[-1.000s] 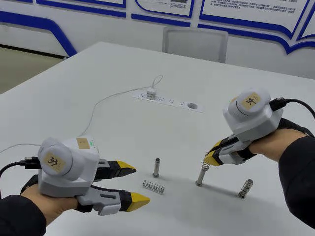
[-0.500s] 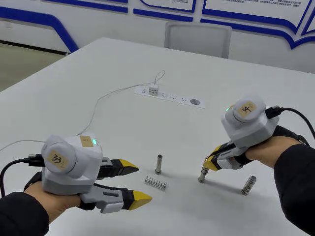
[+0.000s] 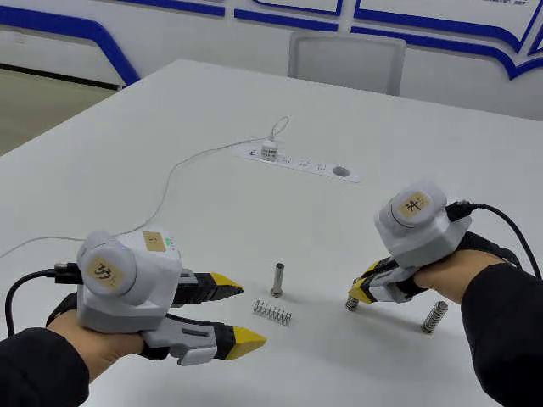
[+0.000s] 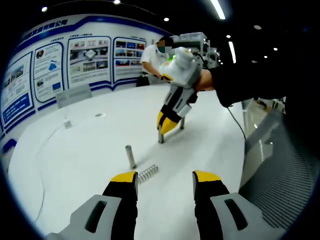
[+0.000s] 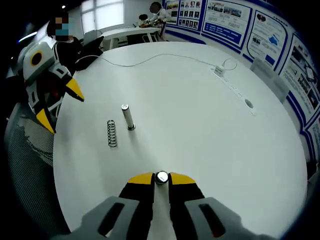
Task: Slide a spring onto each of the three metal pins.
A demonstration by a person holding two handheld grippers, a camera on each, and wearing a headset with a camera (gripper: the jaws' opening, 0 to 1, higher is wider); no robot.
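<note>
Now that my right hand-held gripper [image 3: 363, 293], pinched narrow on its spring [image 3: 351, 303], has sunk down the middle pin [image 5: 161, 177], one bare pin [image 3: 277, 279] remains; left hand-held gripper [image 3: 244, 315] waits wide.

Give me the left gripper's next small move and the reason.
Probably lower the open left gripper onto the loose spring and close on it. It lies flat beside the bare pin, which has no spring, while the right gripper is shut around the second pin.

A grey chair [image 3: 346, 59] stands beyond the white table [image 3: 170, 119], before a white wall [image 3: 170, 38] with blue stripes.
</note>
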